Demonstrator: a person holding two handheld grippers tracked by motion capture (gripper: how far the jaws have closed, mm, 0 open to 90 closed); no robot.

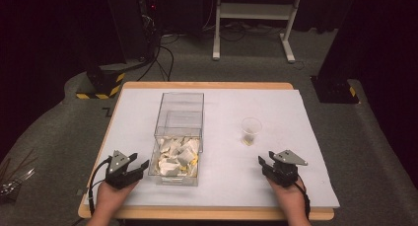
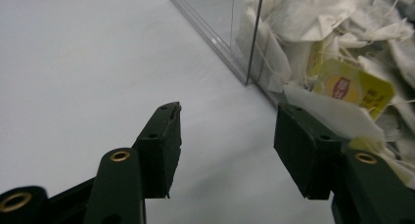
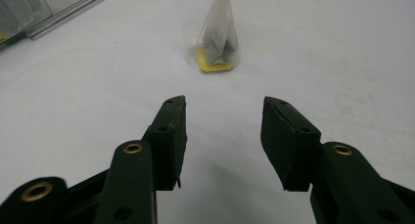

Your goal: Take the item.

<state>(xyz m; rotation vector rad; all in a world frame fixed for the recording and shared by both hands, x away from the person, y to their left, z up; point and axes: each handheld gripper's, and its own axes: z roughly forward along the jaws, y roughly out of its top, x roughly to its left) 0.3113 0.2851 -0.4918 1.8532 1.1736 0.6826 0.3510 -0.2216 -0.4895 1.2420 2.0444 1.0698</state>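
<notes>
A clear plastic box (image 1: 181, 98) stands left of the table's middle, its near part heaped with white tea bags (image 1: 177, 157). My left gripper (image 1: 139, 160) rests on the table just left of the box, open with nothing between its fingers. In the left gripper view the gripper (image 2: 227, 109) points at the box's near corner (image 2: 249, 62); tea bags (image 2: 313, 23) and a yellow tag (image 2: 357, 87) press against the wall. A small clear cup (image 1: 250, 131) holds one tea bag (image 3: 219, 33). My right gripper (image 1: 265, 157), (image 3: 225, 99) sits open a little short of the cup (image 3: 215, 57).
A white sheet (image 1: 281, 102) covers the wooden table, whose edge (image 1: 207, 214) runs close under both hands. Beyond the table stand a white frame (image 1: 254, 11), a black-and-yellow striped base (image 1: 101, 85) with cables, and a black base (image 1: 335, 90) at the right.
</notes>
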